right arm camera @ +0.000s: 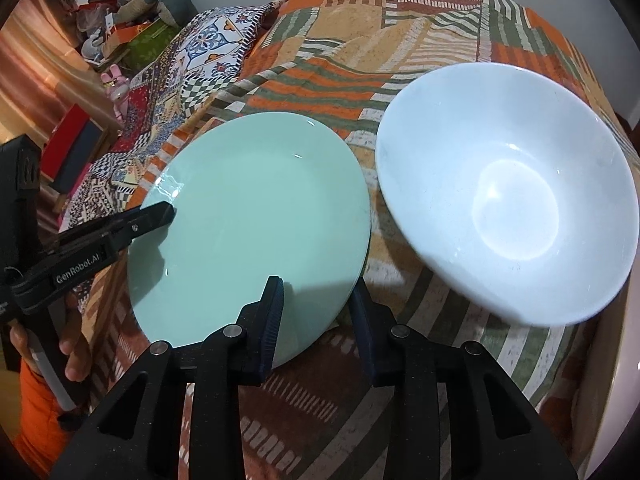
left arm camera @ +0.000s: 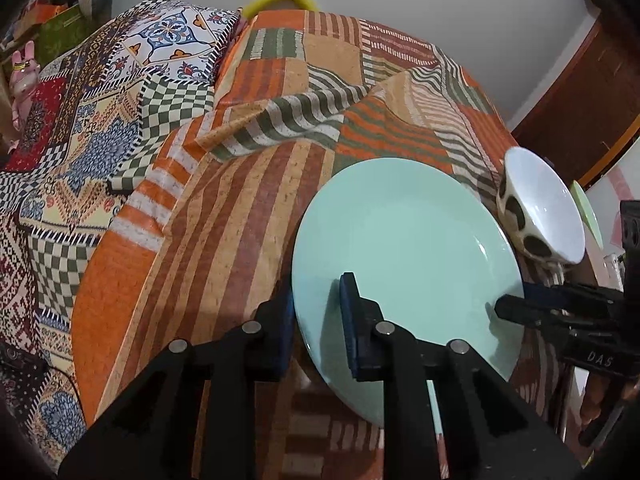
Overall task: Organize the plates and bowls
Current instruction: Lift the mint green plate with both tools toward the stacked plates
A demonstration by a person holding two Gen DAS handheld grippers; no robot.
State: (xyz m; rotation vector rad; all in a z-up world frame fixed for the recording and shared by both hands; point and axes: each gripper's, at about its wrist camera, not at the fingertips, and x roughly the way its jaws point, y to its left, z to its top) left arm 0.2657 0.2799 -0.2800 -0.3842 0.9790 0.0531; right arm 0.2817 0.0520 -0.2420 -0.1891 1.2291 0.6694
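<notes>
Between the fingers of the left gripper (left arm camera: 318,328) sits the near left rim of the green plate (left arm camera: 404,240), one pad above and one below, closed on it. On the opposite side, the right gripper (right arm camera: 318,320) clamps the near right rim of the same plate. Just beside the plate, to its right, stands a white bowl (right arm camera: 508,196), tilted. Both rest on a striped orange cloth (left arm camera: 224,240).

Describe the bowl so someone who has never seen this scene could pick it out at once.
Start at the striped orange patchwork cloth. On it lies a flat mint-green plate; the bowl stands just beside it. It is deep, plain white inside, with dark blotches on its outer wall.
</notes>
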